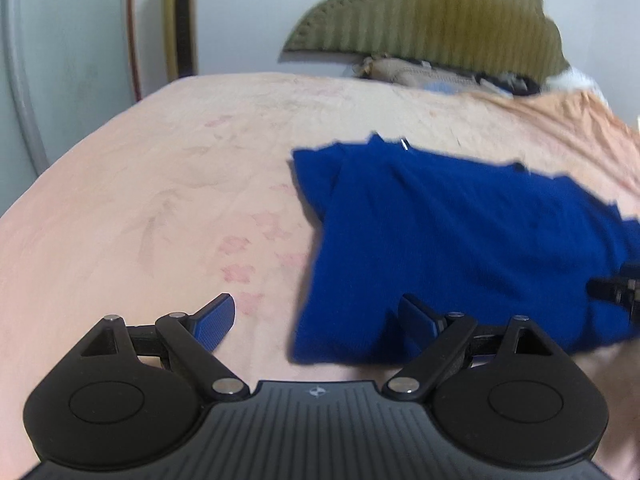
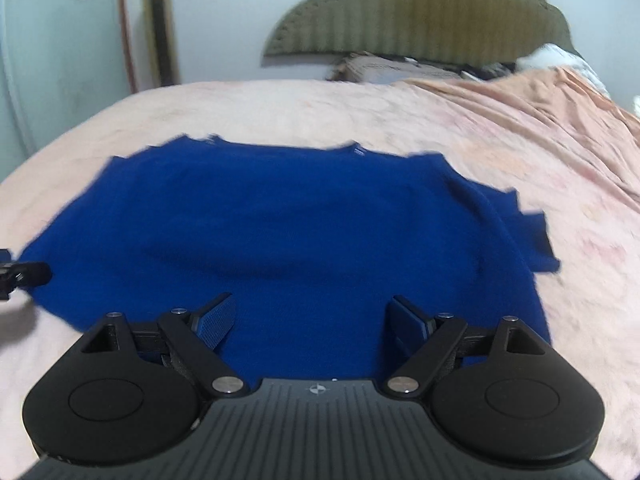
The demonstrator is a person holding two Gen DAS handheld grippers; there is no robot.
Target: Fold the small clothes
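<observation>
Both jaws are seen spread and empty: the right gripper (image 2: 310, 322) is centred over the deep-blue knitted shirt's (image 2: 280, 240) near hem, while the left gripper (image 1: 316, 322) is offset, the shirt lying at the lower right of its frame.

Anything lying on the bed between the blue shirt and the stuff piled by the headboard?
No. Between the blue shirt and the clutter below the headboard only bare pink bedspread shows, clearest in the right wrist view.
</observation>
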